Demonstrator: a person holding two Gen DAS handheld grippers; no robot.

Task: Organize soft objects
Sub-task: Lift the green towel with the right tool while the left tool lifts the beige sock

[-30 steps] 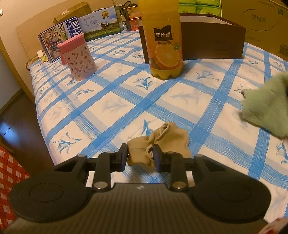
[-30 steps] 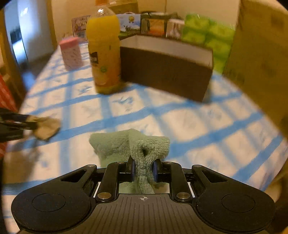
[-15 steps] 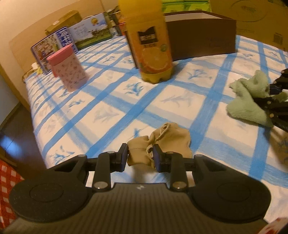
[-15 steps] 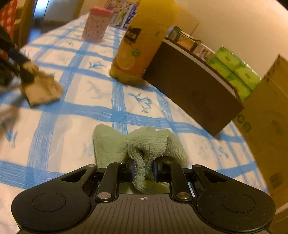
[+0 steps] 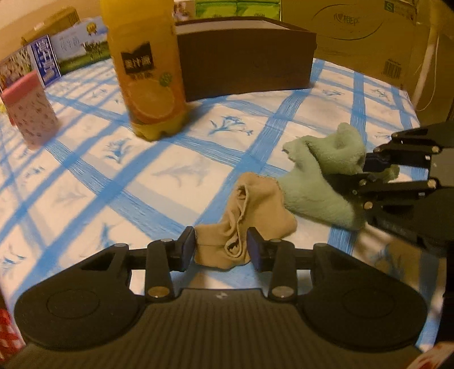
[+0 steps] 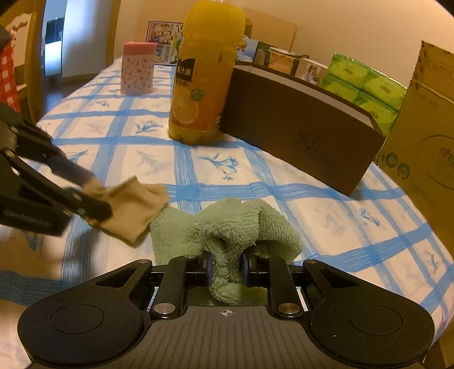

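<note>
On the blue-checked tablecloth (image 5: 176, 159), at six o'clock from the juice bottle (image 5: 144, 71): left gripper (image 5: 221, 249) jaws opening around the beige sock (image 5: 249, 215). Right gripper (image 6: 225, 268) clamped narrow on green fuzzy sock (image 6: 227, 224). Best to lower fully, release, then back away without snagging.

Warm, dim light is falling on a plain cream wall (image 6: 354, 25). A doorway (image 6: 54, 48) (far left) is glowing pale over dark flooring (image 6: 54, 93).

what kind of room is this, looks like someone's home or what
Probably a home dining or living area: a table under a blue-checked cloth, a juice bottle, tissue packs and a cardboard box.
</note>
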